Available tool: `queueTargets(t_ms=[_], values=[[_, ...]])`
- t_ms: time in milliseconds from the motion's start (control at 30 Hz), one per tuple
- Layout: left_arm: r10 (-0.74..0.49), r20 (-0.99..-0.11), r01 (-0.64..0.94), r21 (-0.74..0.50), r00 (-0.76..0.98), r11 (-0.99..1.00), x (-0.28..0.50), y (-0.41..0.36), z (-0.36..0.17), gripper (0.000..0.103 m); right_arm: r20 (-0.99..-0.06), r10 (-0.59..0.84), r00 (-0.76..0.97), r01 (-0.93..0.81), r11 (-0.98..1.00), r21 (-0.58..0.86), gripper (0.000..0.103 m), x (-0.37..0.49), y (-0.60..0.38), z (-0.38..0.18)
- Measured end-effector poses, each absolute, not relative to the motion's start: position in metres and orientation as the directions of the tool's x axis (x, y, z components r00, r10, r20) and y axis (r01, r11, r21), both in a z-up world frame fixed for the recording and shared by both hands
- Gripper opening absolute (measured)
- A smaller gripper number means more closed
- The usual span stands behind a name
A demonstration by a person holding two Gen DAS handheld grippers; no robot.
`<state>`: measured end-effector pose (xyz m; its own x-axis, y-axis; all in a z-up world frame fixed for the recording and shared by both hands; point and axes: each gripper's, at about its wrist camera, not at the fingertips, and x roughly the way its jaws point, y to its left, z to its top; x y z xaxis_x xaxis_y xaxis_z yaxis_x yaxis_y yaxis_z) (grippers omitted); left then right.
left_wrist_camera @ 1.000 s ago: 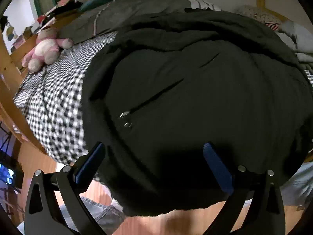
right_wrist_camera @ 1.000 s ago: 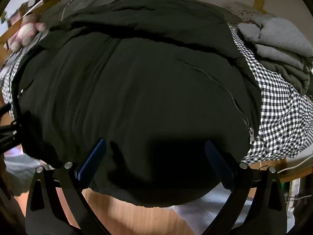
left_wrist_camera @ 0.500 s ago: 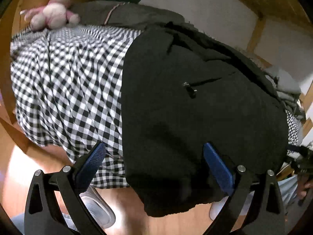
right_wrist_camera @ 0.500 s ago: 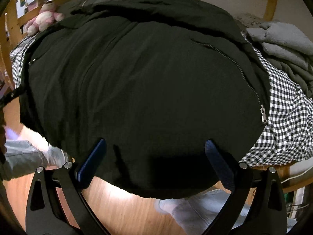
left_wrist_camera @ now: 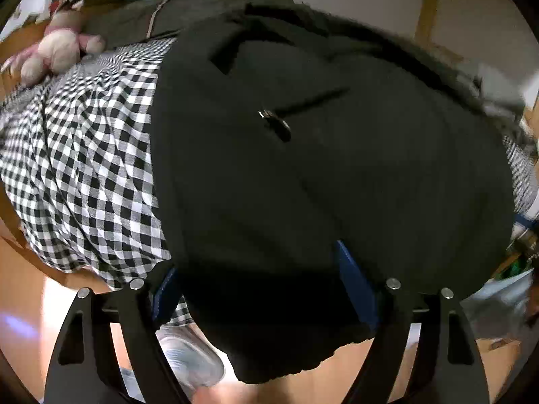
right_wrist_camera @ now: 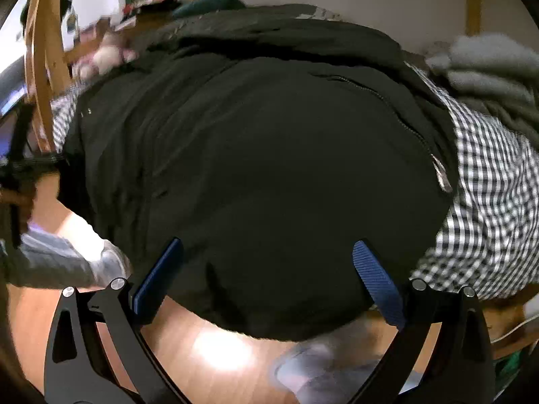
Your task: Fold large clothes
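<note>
A black jacket (left_wrist_camera: 320, 185) is lying on the checked bedsheet (left_wrist_camera: 94, 168), its hem hanging over the bed's edge. The left gripper (left_wrist_camera: 259, 279) is closing around that hem; the right gripper (right_wrist_camera: 266, 269) is straddling it, jaws spread.

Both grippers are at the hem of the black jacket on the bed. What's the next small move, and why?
Probably finish closing the left gripper on the hem of the black jacket: its jaws are already closing with the hanging edge between them, though not yet pinching. The right gripper is wide open over the same hem, which overhangs the checkered bedsheet, so it would close next.
</note>
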<state>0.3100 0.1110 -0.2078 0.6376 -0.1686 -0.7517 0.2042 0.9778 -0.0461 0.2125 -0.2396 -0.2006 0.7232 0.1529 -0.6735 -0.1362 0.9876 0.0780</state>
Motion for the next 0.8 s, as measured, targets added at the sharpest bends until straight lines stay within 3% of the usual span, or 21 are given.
queueTargets(t_ms=[233, 500, 800], values=[[-0.136, -0.765, 0.191, -0.018, 0.629, 0.981, 0.311, 0.090, -0.220, 0.089, -0.687, 0.072, 0.723, 0.019, 0.992, 0.124, 0.099, 0.208, -0.304, -0.226], [-0.156, -0.790, 0.164, -0.071, 0.593, 0.984, 0.316, 0.078, -0.229, 0.089, -0.656, 0.411, 0.633, -0.029, 0.860, 0.510, 0.099, 0.224, -0.337, -0.289], [-0.157, -0.813, 0.199, -0.052, 0.561, 0.979, 0.326, 0.066, -0.240, 0.089, -0.553, 0.544, 0.631, -0.156, 0.788, 0.596, 0.099, 0.241, -0.340, -0.320]])
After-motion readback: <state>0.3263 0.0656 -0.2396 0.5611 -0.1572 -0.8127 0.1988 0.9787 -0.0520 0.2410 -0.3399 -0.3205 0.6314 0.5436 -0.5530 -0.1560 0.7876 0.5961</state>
